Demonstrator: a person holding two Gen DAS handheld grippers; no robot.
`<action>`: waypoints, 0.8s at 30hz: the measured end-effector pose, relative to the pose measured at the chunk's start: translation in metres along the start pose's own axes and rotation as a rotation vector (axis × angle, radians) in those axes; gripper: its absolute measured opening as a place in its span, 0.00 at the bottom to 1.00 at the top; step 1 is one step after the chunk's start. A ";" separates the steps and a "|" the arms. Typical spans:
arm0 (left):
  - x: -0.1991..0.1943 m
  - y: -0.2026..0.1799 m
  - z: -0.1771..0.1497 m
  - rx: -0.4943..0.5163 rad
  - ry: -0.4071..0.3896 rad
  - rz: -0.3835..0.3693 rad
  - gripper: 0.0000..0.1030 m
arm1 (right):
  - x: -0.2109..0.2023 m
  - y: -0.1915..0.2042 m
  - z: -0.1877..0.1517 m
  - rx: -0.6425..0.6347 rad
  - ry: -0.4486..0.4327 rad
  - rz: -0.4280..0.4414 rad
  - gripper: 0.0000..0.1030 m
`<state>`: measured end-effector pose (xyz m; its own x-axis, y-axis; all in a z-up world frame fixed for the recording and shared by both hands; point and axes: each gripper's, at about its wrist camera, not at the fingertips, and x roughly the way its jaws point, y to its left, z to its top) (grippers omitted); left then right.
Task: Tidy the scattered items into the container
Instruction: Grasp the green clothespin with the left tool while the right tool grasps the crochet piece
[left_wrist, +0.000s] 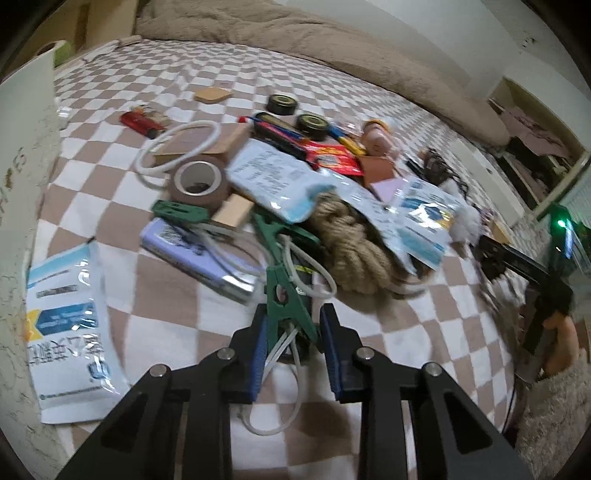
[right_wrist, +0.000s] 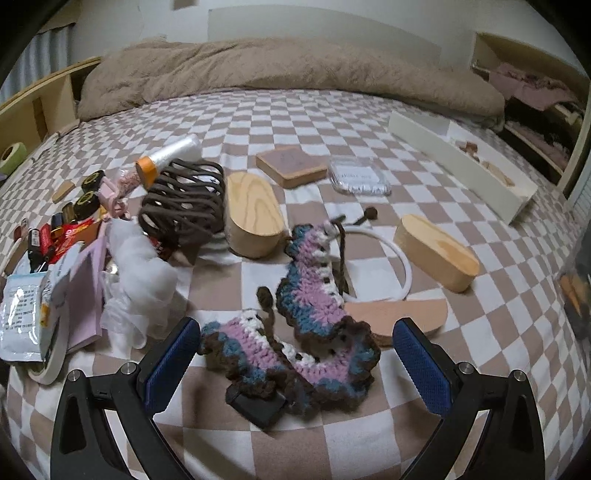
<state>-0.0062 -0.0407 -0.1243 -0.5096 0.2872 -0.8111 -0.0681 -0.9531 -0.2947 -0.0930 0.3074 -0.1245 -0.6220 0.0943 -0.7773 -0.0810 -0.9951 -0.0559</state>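
Your left gripper (left_wrist: 295, 347) stands part open around one green clamp (left_wrist: 286, 306); your right gripper (right_wrist: 295, 363) gapes wide, empty, over one crocheted piece (right_wrist: 314, 314). Beyond lie two wooden ovals (right_wrist: 253, 214), then one white container (right_wrist: 461, 166) on the bed (right_wrist: 369, 110). Packet writing is too blurred to read.

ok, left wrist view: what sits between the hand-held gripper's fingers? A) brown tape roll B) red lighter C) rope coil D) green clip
D: the green clip lies between the blue pads of the left hand-held gripper, which are spread and not visibly pressing on it; tape roll and rope lie farther off.
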 end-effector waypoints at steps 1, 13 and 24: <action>-0.001 -0.002 -0.001 0.006 -0.002 -0.006 0.27 | 0.002 -0.003 -0.001 0.016 0.010 0.007 1.00; -0.010 -0.007 -0.001 0.020 -0.043 -0.043 0.27 | 0.004 -0.005 0.006 0.037 0.019 0.045 0.77; -0.010 -0.017 -0.004 0.072 -0.041 -0.025 0.27 | -0.005 0.011 0.007 -0.051 -0.016 0.105 0.22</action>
<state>0.0034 -0.0265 -0.1132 -0.5411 0.3088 -0.7822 -0.1422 -0.9503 -0.2768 -0.0960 0.2966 -0.1165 -0.6376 -0.0106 -0.7703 0.0249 -0.9997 -0.0068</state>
